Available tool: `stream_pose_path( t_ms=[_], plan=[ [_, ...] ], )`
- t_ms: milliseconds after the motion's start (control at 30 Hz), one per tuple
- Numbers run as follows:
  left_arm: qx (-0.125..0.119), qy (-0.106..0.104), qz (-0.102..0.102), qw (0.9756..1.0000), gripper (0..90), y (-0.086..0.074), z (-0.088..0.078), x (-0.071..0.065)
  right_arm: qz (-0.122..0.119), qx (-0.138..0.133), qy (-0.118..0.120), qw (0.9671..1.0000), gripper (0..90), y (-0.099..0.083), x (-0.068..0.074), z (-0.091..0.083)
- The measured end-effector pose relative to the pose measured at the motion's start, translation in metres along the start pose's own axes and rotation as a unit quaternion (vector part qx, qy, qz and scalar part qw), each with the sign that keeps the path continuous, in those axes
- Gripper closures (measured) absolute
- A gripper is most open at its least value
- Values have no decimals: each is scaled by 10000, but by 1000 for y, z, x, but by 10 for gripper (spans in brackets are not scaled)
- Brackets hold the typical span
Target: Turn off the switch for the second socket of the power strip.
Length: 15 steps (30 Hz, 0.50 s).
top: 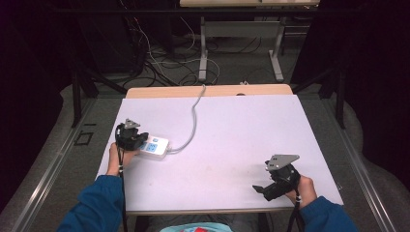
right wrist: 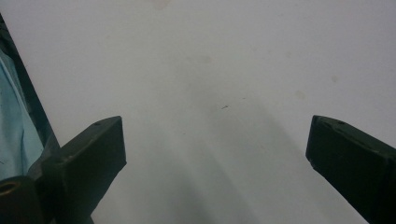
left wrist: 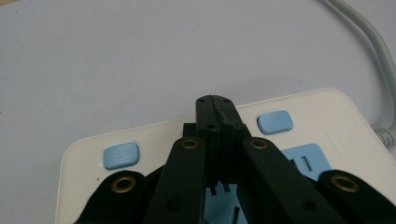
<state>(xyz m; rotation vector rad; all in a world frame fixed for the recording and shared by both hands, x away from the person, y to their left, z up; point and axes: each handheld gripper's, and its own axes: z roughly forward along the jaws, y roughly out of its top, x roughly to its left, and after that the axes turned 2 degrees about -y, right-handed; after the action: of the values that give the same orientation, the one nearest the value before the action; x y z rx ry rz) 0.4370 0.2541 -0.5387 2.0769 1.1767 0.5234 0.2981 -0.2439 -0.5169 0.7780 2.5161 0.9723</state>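
A white power strip with blue sockets lies at the left of the white table. Its grey cable runs off over the far edge. My left gripper is shut with nothing held. In the left gripper view its closed tips sit over the top of the power strip, between two blue buttons. My right gripper rests near the front right of the table. Its jaws stand wide open over bare table with nothing between them.
The table's front edge runs just below both hands. A teal garment shows past that edge. Beyond the far edge the floor holds loose cables and the metal legs of another table.
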Motion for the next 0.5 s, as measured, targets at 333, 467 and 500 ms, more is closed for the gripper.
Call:
stream_pose_path(
  t_ms=[333, 467, 500],
  plan=[
    [27, 21, 95, 9999, 900, 0, 0, 0, -17, -4, -3, 10000, 45, 0, 0, 0],
    [81, 13, 131, 9999, 900, 1, -1, 0, -31, -12, 8, 10000, 45, 0, 0, 0],
    [83, 15, 135, 9999, 900, 1, -1, -1, -39, -13, 10, 10000, 45, 0, 0, 0]
  ],
)
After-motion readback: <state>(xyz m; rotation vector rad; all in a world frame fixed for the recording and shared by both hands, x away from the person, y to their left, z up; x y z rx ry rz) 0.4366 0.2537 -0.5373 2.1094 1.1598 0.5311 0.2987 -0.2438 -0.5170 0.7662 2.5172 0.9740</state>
